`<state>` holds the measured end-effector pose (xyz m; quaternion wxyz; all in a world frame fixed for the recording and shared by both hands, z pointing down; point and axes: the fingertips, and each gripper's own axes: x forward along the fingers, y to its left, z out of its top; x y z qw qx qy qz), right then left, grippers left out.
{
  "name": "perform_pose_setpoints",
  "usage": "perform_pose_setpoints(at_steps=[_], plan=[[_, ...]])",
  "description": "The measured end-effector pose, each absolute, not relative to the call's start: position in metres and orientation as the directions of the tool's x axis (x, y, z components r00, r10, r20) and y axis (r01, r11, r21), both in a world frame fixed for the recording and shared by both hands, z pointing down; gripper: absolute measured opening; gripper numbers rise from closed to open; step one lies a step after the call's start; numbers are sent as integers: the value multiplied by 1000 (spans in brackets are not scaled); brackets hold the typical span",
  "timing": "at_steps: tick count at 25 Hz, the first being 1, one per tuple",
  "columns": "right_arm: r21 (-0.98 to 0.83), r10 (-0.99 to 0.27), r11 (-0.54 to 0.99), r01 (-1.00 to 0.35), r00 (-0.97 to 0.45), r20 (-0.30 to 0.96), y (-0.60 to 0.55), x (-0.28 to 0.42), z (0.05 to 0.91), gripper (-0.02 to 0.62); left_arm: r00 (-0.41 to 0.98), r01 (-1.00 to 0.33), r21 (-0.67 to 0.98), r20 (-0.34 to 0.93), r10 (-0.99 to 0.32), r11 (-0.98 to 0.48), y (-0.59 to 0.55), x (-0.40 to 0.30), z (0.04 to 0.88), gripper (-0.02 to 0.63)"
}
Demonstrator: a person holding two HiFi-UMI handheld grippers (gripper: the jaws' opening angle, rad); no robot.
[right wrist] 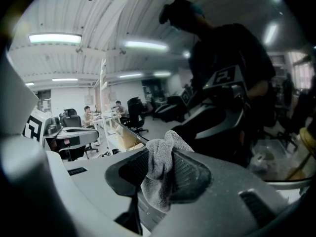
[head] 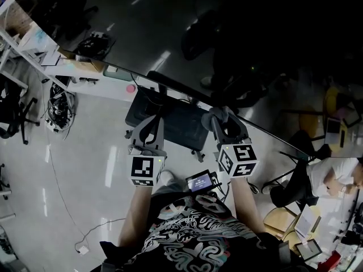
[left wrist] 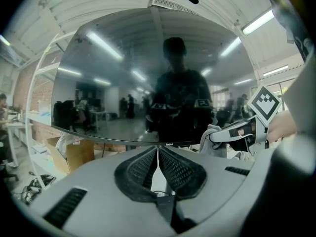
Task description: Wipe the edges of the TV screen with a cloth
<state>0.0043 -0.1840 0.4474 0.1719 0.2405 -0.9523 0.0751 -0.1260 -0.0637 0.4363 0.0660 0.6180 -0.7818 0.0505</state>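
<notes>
**A:** How far along is the wiping?

**B:** Barely begun, I'd judge. The cloth (right wrist: 158,181) sits near the lower edge of the TV screen (left wrist: 148,73), contact unclear. Every edge seems left to do.

**A:** And the tools?

**B:** The right tool (right wrist: 160,154) clamps the cloth. The left tool (left wrist: 158,149) is closed and empty.

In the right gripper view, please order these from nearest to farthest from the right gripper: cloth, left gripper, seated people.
1. cloth, gripped between its jaws.
2. left gripper, beside it on the left.
3. seated people, far back at the desks, left of centre.
</notes>
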Motion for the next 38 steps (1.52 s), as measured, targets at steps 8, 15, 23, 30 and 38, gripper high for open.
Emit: perform_pose_setpoints(at_steps=[8, 15, 23, 30, 38], plan=[[-49, -435, 873, -485, -821, 371, -180, -11, 449, 141, -248, -968, 4, 159, -956, 252, -58, -143, 436, 23], [-59, -432, 872, -486, -820, 376, -176, -19, 453, 141, -249, -968, -3, 156, -956, 252, -54, -148, 437, 23], [-56, -436, 871, -489, -818, 375, -172, -36, 452, 141, -248, -968, 5, 169, -954, 252, -49, -159, 443, 23], [-47, -435, 872, -487, -816, 381, -170, -51, 453, 141, -259, -964, 14, 159, -953, 265, -46, -170, 442, 23], [-41, -419, 881, -471, -818, 393, -165, -71, 455, 141, -286, -955, 37, 143, -948, 293, -37, -188, 440, 23]])
